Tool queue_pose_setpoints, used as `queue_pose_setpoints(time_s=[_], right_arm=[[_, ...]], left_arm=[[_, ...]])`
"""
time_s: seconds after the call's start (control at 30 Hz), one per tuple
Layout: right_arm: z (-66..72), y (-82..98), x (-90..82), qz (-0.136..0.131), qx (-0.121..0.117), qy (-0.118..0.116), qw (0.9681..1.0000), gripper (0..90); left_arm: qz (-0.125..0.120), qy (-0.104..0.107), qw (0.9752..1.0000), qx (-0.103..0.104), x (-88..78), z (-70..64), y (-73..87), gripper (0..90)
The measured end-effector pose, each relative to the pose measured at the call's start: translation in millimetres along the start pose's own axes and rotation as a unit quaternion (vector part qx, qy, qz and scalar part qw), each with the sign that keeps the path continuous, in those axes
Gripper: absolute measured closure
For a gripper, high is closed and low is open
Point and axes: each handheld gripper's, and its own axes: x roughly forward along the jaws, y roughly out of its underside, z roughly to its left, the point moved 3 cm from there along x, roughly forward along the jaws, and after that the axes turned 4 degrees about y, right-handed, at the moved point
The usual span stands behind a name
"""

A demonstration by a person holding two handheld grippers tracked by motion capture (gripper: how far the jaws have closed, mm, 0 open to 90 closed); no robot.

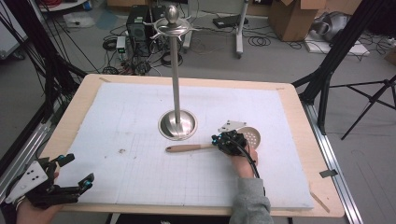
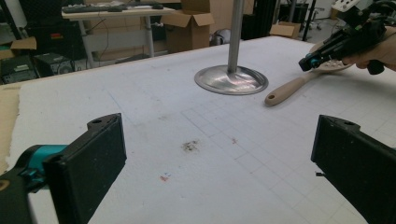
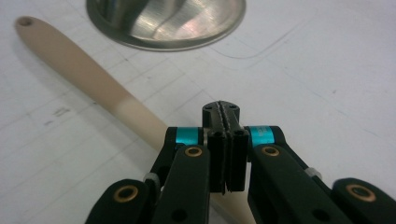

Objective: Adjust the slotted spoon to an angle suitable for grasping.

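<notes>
A slotted spoon (image 1: 187,148) with a pale wooden handle lies on the white mat, right of the metal stand's round base (image 1: 177,125). My right gripper (image 1: 215,139) hangs just over the handle near the spoon's perforated bowl (image 1: 253,135). In the right gripper view its jaws (image 3: 221,111) are pressed together with nothing between them, and the handle (image 3: 79,65) runs underneath toward the base (image 3: 163,18). My left gripper (image 1: 78,169) rests at the mat's near left corner, open and empty (image 2: 219,154), facing the spoon (image 2: 289,88) and the right gripper (image 2: 310,62).
The stand's tall pole carries a ring of hooks (image 1: 173,25) at its top, above the middle of the mat. The mat sits on a wooden table (image 1: 299,102). Tripod legs and cables stand on the floor around it.
</notes>
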Motion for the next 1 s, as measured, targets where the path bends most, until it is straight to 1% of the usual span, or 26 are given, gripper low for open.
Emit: queue_pose_setpoints(time_s=[0.07,0.27,0.37,0.47,0.53,0.57,0.6,0.67,1.0], right_arm=[[-0.3,0.6,1.1,0.008,-0.002,0.012,0.9999,90.0],[-1.9,3.8,4.5,0.027,-0.005,0.020,0.9994,90.0],[-2.8,4.4,4.5,0.028,0.003,0.016,0.9995,90.0],[-3.0,5.2,3.8,0.030,0.011,0.017,0.9993,90.0],[-3.1,5.6,2.9,0.032,0.012,0.018,0.9993,90.0],[-3.5,6.3,2.3,0.033,0.014,0.017,0.9992,90.0],[-4.8,8.3,0.5,0.035,0.022,0.017,0.9990,90.0],[-5.7,9.5,-0.6,0.035,0.024,0.017,0.9990,90.0],[-11.9,21.5,-12.6,0.037,0.045,0.022,0.9981,90.0]], left_arm=[[0.000,-0.001,1.0000,0.001,-0.6,0.3,-0.3,3.7],[0.000,0.000,1.0000,0.002,-1.3,0.5,-0.3,3.7],[-0.001,0.000,1.0000,0.002,-1.4,0.5,-0.7,3.6],[-0.002,-0.001,1.0000,0.002,-1.6,0.3,-1.1,3.6],[-0.002,-0.001,1.0000,0.003,-2.1,0.4,-1.6,3.7],[-0.004,-0.001,1.0000,0.003,-2.2,0.6,-1.9,3.6],[-0.005,-0.001,1.0000,0.002,-2.0,0.7,-2.2,3.7],[-0.004,0.001,1.0000,0.003,-1.4,1.2,-2.4,3.7],[-0.001,0.018,0.9998,0.006,11.8,-0.4,-3.6,3.7]])
